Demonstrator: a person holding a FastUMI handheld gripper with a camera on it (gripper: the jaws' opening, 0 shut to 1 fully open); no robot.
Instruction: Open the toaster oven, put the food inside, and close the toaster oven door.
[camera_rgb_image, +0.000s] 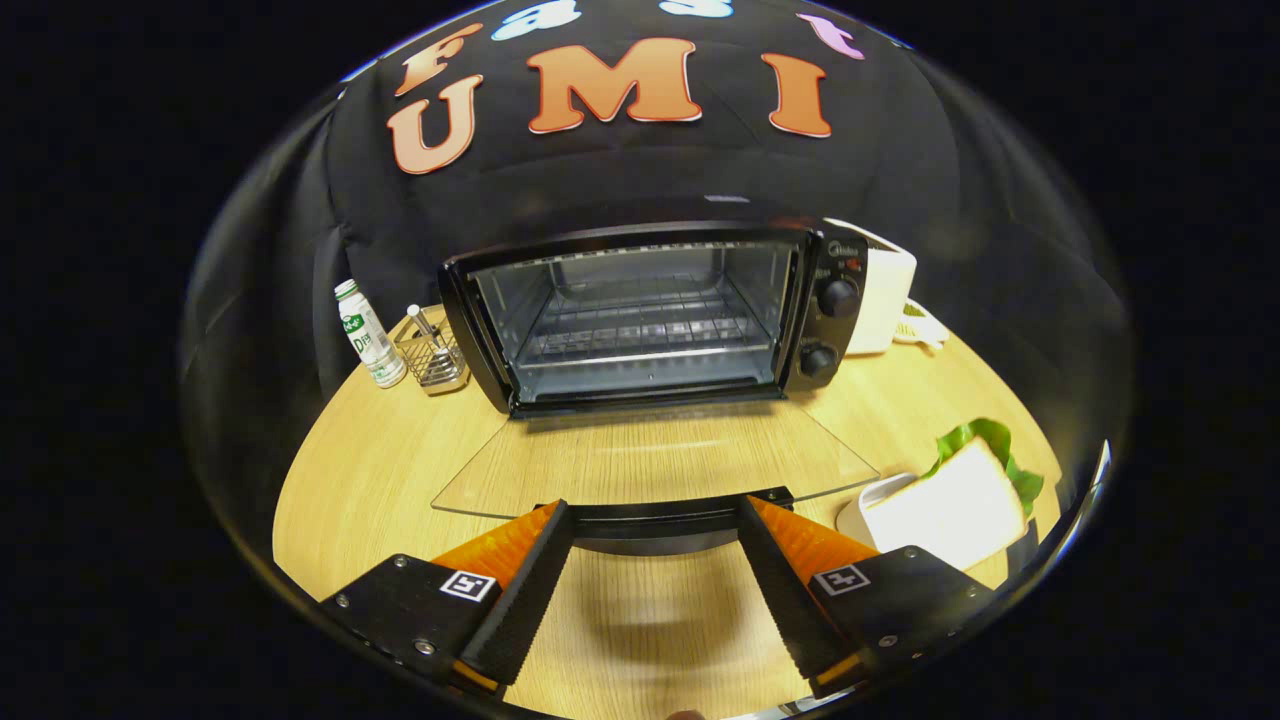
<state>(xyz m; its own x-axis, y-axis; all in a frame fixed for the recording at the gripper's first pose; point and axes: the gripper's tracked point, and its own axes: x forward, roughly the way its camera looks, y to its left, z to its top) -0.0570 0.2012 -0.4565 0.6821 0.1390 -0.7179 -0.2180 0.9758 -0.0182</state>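
Observation:
A black toaster oven (650, 310) stands on the wooden table (380, 470) with its glass door (655, 460) folded down flat toward me. The wire rack (640, 330) inside is bare. The door's dark handle (655, 522) lies just past my fingertips, level with the gap between them. My gripper (655, 515) is open, wide apart, with nothing pressed between the fingers. A sandwich with green lettuce (950, 495) rests on a white plate (865, 500) to the right of the right finger.
Left of the oven stand a small white bottle (368, 335) and a wire holder (432, 355) with a utensil in it. A white appliance (885, 295) sits behind the oven's right side, beside its two knobs (835, 298).

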